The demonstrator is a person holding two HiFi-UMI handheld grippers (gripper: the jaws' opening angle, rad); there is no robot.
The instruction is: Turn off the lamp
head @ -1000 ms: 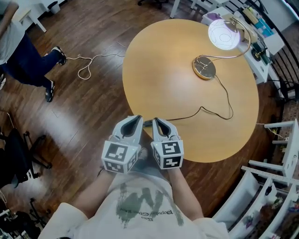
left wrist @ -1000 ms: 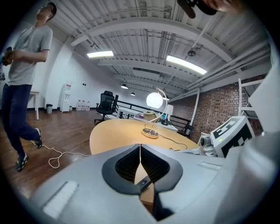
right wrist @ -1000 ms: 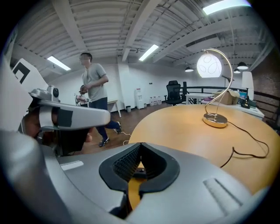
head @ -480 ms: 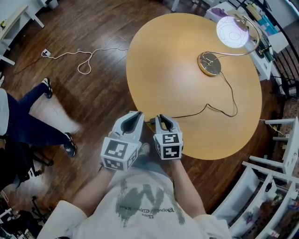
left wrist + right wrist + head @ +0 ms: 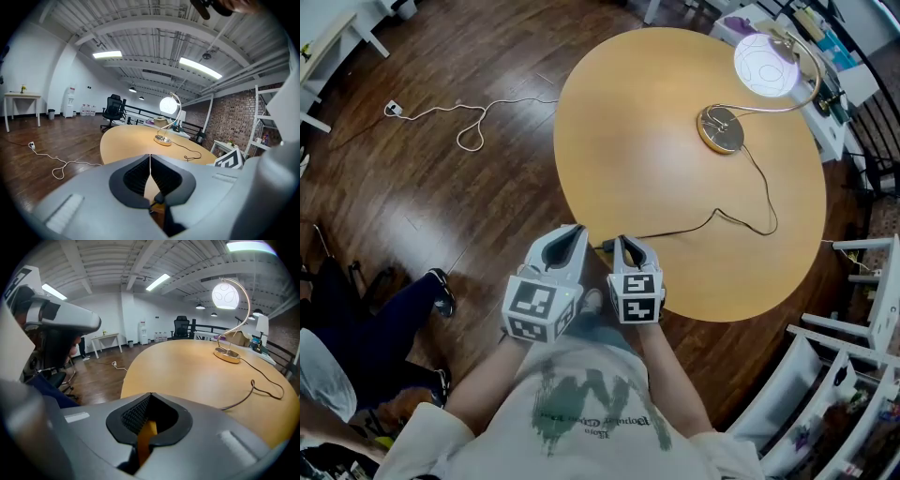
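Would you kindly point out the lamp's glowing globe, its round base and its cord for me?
glowing globe [image 5: 765, 67], head view, centre of the lit sphere.
round base [image 5: 720, 129], head view, middle of the golden disc.
cord [image 5: 715, 213], head view, the kink midway along it.

Warm wood, bright metal, matt grey plastic.
The round table [image 5: 656, 187] has a smooth pale wood top with a satin sheen; the floor [image 5: 441, 216] is darker plank wood, glossy with reflections. Near the table's far edge the lamp base [image 5: 720, 129] is polished brass-coloured metal, its globe [image 5: 765, 66] frosted white, its cord [image 5: 741, 220] thin and dark. The 2 tools, left gripper [image 5: 575, 231] and right gripper [image 5: 623, 241], have matt grey plastic shells and black ribbed pads [image 5: 136, 176].
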